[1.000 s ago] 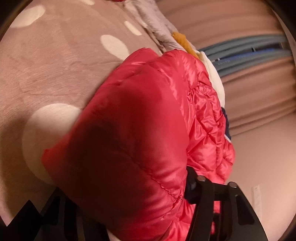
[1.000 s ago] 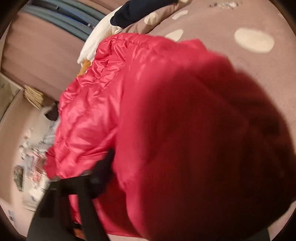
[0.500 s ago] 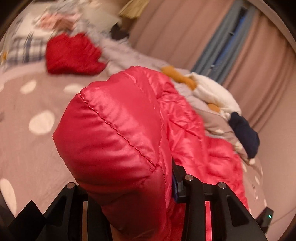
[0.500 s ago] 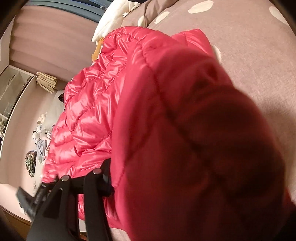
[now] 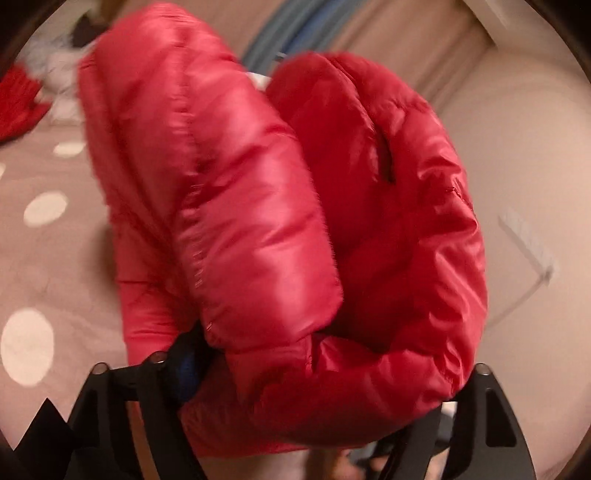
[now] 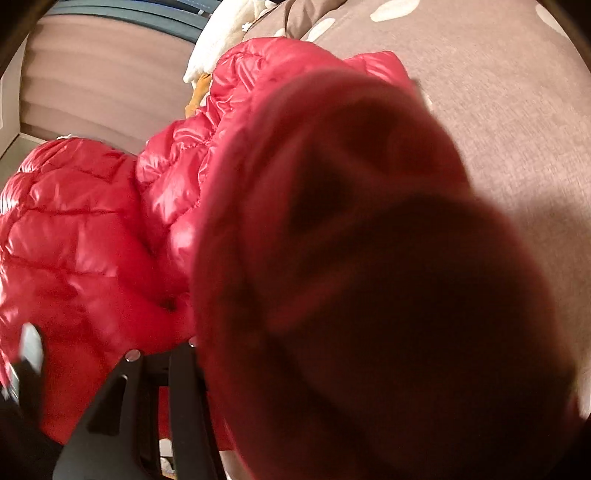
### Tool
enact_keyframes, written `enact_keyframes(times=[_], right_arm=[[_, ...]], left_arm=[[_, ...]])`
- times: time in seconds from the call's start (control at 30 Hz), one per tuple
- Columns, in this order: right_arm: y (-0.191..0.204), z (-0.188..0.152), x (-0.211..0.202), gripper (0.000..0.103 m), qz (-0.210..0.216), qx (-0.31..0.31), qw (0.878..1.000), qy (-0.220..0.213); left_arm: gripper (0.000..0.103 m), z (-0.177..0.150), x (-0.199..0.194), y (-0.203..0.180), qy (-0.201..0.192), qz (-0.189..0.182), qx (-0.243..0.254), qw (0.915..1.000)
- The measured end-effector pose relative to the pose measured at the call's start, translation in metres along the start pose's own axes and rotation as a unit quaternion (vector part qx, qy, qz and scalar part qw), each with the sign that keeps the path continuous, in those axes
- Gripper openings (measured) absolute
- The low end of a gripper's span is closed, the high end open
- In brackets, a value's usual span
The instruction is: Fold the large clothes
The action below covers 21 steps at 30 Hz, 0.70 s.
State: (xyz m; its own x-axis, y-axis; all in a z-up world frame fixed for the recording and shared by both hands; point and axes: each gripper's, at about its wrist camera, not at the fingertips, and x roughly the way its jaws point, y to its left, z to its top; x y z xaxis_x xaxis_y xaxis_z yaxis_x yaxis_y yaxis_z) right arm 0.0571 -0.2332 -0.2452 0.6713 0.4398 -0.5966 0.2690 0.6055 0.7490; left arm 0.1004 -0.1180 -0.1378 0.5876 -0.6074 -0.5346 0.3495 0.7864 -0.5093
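Tension matters: left gripper (image 5: 317,376) and right gripper (image 6: 207,354) each pinch the puffy red quilted down jacket (image 5: 266,206), so lower both corners evenly onto the brown spotted bedspread (image 6: 498,110).

The puffer jacket (image 5: 258,229) is a loud glossy red, quilted with stitched seams, and it reads pinker where light hits and darker maroon in the shadowed folds (image 6: 388,295). The bed cover (image 5: 48,258) under it is a muted pinkish-brown with cream polka dots (image 5: 44,208). Curtains (image 6: 103,92) are a dusty pink-beige, with a blue-grey stripe (image 5: 284,33) running through. The left tool (image 5: 295,417) is plain matte black with a bit of blue on one finger (image 5: 188,373). There's also a white garment (image 6: 221,40) with something mustard-orange (image 6: 199,92) next to it.
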Motion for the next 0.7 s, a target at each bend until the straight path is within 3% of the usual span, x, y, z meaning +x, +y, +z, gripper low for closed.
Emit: enact_keyframes(times=[0.03, 0.1, 0.17, 0.23, 0.33, 0.37, 0.47, 0.53, 0.6, 0.7], right_arm=[[-0.001, -0.001, -0.001, 0.045, 0.002, 0.001, 1.0, 0.002], [-0.002, -0.001, -0.004, 0.046, 0.004, 0.006, 1.0, 0.003], [-0.006, 0.002, -0.006, 0.046, 0.008, 0.011, 1.0, 0.006], [-0.011, 0.004, -0.015, 0.048, 0.01, 0.029, 0.999, 0.011], [-0.018, 0.005, -0.038, 0.059, -0.006, 0.038, 0.999, 0.0], [-0.018, 0.006, -0.048, 0.067, -0.021, 0.035, 0.999, -0.014], [-0.014, 0.009, -0.08, 0.088, -0.072, 0.006, 0.994, -0.08], [-0.019, 0.012, -0.093, 0.094, -0.084, 0.013, 0.989, -0.119], [-0.03, 0.018, -0.093, 0.089, -0.064, 0.032, 0.99, -0.12], [-0.036, 0.026, -0.073, 0.072, -0.068, 0.036, 0.993, -0.085]], left_arm=[[0.088, -0.002, 0.0, -0.003, 0.0, -0.008, 0.004, 1.0], [0.095, -0.001, 0.001, 0.004, -0.009, -0.041, -0.036, 0.9985], [0.095, 0.004, 0.006, 0.02, -0.008, -0.085, -0.088, 0.9924], [0.095, 0.008, 0.011, 0.027, 0.006, -0.103, -0.095, 0.9901], [0.095, 0.01, 0.008, 0.031, 0.005, -0.112, -0.109, 0.9878], [0.095, 0.011, 0.008, 0.033, 0.002, -0.114, -0.113, 0.987], [0.095, 0.009, 0.006, 0.032, -0.005, -0.102, -0.121, 0.9874], [0.095, 0.012, 0.0, 0.036, -0.015, -0.086, -0.125, 0.9883], [0.095, 0.012, -0.005, 0.036, -0.025, -0.058, -0.129, 0.9897], [0.095, 0.009, -0.016, 0.05, -0.054, 0.013, -0.146, 0.9878]])
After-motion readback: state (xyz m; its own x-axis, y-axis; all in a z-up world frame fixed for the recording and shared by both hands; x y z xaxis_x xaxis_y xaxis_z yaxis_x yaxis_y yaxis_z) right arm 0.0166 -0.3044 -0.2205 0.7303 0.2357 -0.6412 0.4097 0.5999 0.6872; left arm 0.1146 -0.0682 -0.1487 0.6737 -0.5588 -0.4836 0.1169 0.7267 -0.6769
